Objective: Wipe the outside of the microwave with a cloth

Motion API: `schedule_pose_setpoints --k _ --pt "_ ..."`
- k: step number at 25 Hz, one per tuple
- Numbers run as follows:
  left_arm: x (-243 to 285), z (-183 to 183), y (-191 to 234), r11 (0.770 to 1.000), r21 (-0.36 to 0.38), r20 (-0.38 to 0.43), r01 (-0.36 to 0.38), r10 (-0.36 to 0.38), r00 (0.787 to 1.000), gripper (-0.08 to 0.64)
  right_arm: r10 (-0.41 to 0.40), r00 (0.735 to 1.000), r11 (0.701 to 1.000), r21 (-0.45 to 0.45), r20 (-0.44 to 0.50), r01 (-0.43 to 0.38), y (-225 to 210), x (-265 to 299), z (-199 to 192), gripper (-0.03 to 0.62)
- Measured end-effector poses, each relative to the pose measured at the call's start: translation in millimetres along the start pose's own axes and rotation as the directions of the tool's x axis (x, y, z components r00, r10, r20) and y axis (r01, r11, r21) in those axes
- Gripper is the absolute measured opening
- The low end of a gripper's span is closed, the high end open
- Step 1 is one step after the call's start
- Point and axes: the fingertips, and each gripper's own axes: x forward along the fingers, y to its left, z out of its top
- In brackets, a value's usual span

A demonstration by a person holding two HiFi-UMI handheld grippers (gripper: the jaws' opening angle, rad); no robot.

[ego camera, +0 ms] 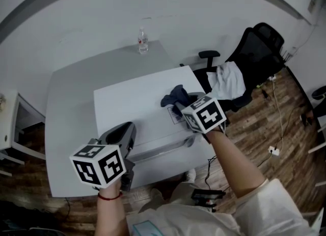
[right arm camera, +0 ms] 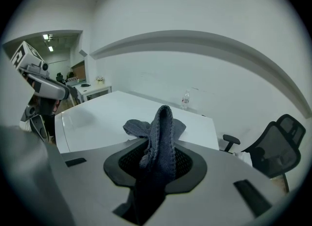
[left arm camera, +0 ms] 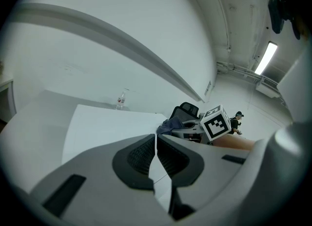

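In the head view, just right of centre, the right gripper is covering the near end of the cloth with its own body, and its jaws are not showing there. At upper centre the bottle is appearing too small for its label to be read. The left edge is cutting off a white cabinet. In the right gripper view the cloth's lower end is sinking into the dark gap between the jaws. At middle right of the left gripper view, a person is appearing too small to make out.

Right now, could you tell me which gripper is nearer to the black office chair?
Right. The right gripper, shut on the cloth, is over the microwave's side toward the office chair; the left gripper is at the microwave's front left, farther away.
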Motion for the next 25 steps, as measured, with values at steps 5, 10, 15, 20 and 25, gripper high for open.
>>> schedule_pose_setpoints --k 5,10,15,20,25 --pt "4 0 -8 1.000 0.008 -0.005 0.010 -0.010 1.000 0.014 -0.035 0.999 0.999 0.033 0.001 0.035 -21 -2 -5 0.106" --pt "7 0 -10 1.000 0.010 -0.012 0.015 -0.015 1.000 0.014 -0.053 0.999 0.998 0.037 -0.002 0.053 -27 -1 -5 0.106" --pt "11 -2 -11 1.000 0.005 -0.015 0.017 -0.017 1.000 0.014 -0.065 0.998 0.997 0.039 -0.007 0.065 -33 5 -3 0.106" --pt "11 -1 -10 1.000 0.001 -0.014 0.017 -0.017 1.000 0.014 -0.078 0.997 0.996 0.048 -0.008 0.078 -37 12 4 0.106" --pt "9 -1 -8 1.000 -0.006 -0.011 0.016 -0.016 1.000 0.014 -0.073 0.997 0.995 0.070 -0.016 0.074 -34 20 11 0.106"
